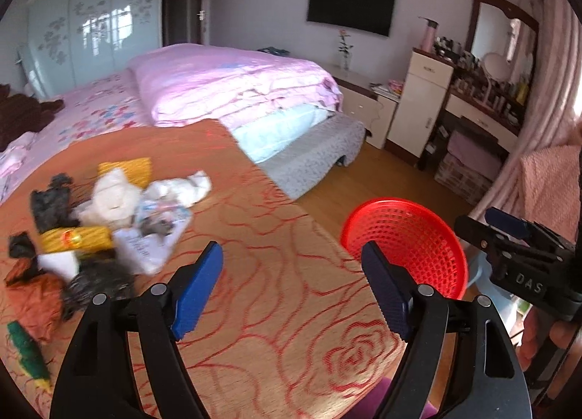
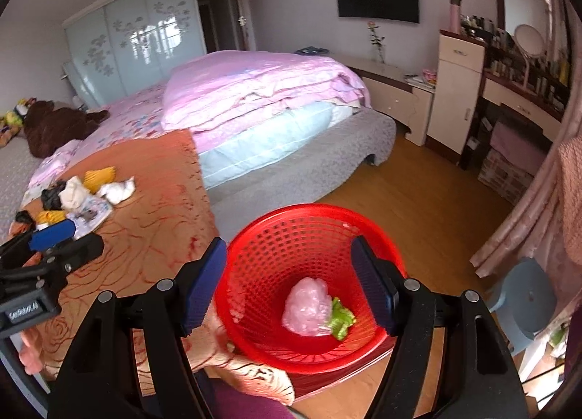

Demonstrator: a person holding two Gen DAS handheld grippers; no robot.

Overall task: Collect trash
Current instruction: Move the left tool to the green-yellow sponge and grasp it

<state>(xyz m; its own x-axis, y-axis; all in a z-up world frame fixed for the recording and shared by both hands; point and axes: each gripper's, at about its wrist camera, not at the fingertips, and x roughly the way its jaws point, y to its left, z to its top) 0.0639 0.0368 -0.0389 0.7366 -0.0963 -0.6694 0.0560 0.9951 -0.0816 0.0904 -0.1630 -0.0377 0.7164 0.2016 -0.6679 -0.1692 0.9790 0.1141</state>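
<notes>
The bed (image 1: 309, 164) is covered at its near end by an orange rose-patterned blanket (image 1: 262, 255). A trash pile (image 1: 105, 215) is seen on the blanket's left part: white tissue (image 1: 182, 188), yellow packets (image 1: 78, 238), black scraps (image 1: 51, 200), a printed bag (image 1: 152, 233), an orange wrapper (image 1: 32, 295) and a green item (image 1: 27, 353). A folded pink quilt (image 1: 232, 80) lies further back. A red basket (image 2: 309, 288) stands on the wooden floor (image 2: 418, 208) beside the bed.
</notes>
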